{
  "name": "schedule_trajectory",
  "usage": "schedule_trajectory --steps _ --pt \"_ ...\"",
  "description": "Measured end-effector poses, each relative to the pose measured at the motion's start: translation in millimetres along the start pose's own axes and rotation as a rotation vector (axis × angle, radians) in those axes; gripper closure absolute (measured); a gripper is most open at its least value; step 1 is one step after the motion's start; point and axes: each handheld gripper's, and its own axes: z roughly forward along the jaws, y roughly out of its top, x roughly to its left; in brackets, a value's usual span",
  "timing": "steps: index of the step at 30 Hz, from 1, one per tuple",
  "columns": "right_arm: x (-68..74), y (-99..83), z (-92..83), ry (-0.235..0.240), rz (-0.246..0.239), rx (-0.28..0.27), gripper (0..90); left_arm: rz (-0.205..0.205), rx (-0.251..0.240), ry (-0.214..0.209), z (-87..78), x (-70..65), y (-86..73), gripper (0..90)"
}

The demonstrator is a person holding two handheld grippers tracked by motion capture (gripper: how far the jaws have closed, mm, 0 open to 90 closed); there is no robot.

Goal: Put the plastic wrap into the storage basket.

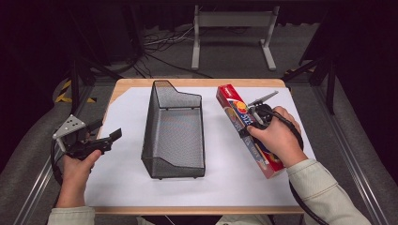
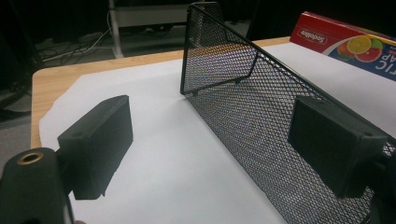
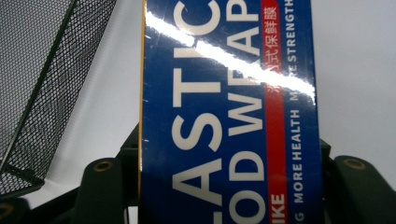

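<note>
A dark room w/ cables on the floor and one white metal stand is seen behind one wooden table, most of which is covered by one white sheet. Two items are counted on the sheet: one black wire-mesh basket at centre, upright and open-topped, and one long plastic wrap box, red w/ blue face and fruit print, lying flat to the right of the basket, apart from it, angled away toward the table's far right.

Two grippers are counted, one per hand. The left gripper is held above the sheet's left part, near the basket's left wall but not touching; in the left gripper view its two black jaws are seen wide apart, w/ nothing between them, the mesh wall just beyond. The right gripper is placed at the box's mid-length; in the right gripper view the box is seen lying between the two jaws, which sit at either long edge, closed on it. Two pale sleeves are seen at the bottom of the high view.
</note>
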Motion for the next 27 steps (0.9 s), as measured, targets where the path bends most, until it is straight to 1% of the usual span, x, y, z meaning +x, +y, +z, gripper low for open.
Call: schedule_trajectory --steps 1,4,6,10,11,13,15,17,18,22,27 --pt "2.0 -0.1 -3.8 -0.002 0.0 -0.002 39.9 0.0 0.0 0.0 0.1 0.0 0.0 14.8" --pt "4.2 0.0 -6.4 0.002 0.002 -0.002 39.8 -0.002 0.001 0.001 0.3 -0.3 0.0 14.8" --pt "7.7 0.5 -8.9 0.001 -0.004 0.001 39.9 0.006 0.003 -0.001 0.6 -0.2 0.1 14.8" --pt "17.4 3.1 -13.3 0.009 -0.019 -0.002 39.8 0.006 0.003 -0.001 0.4 -0.4 0.2 14.8" --pt "22.5 4.8 -14.9 0.021 -0.026 -0.004 39.8 0.005 0.001 -0.001 0.3 -0.4 0.1 14.8" --pt "28.0 6.7 -16.4 0.03 -0.032 -0.005 39.8 0.0 0.001 0.001 0.1 -0.6 -0.1 14.8" --pt "36.3 9.6 -18.1 0.041 -0.044 -0.004 39.7 0.002 0.002 0.001 -0.3 -0.1 -0.1 14.8" --pt "43.8 12.1 -19.4 0.044 -0.054 -0.005 39.7 0.002 0.002 0.0 -0.3 -0.1 -0.1 14.8" --pt "43.8 12.1 -19.4 0.044 -0.054 -0.005 39.7 0.003 0.003 0.001 -0.3 -0.1 -0.2 14.8" --pt "57.9 16.6 -20.9 0.056 -0.07 -0.02 39.7 0.002 0.003 0.0 -0.4 0.1 -0.1 14.7" --pt "75.1 22.8 -22.2 0.062 -0.09 -0.016 39.7 0.002 0.003 -0.001 -0.7 0.7 -0.1 14.7"
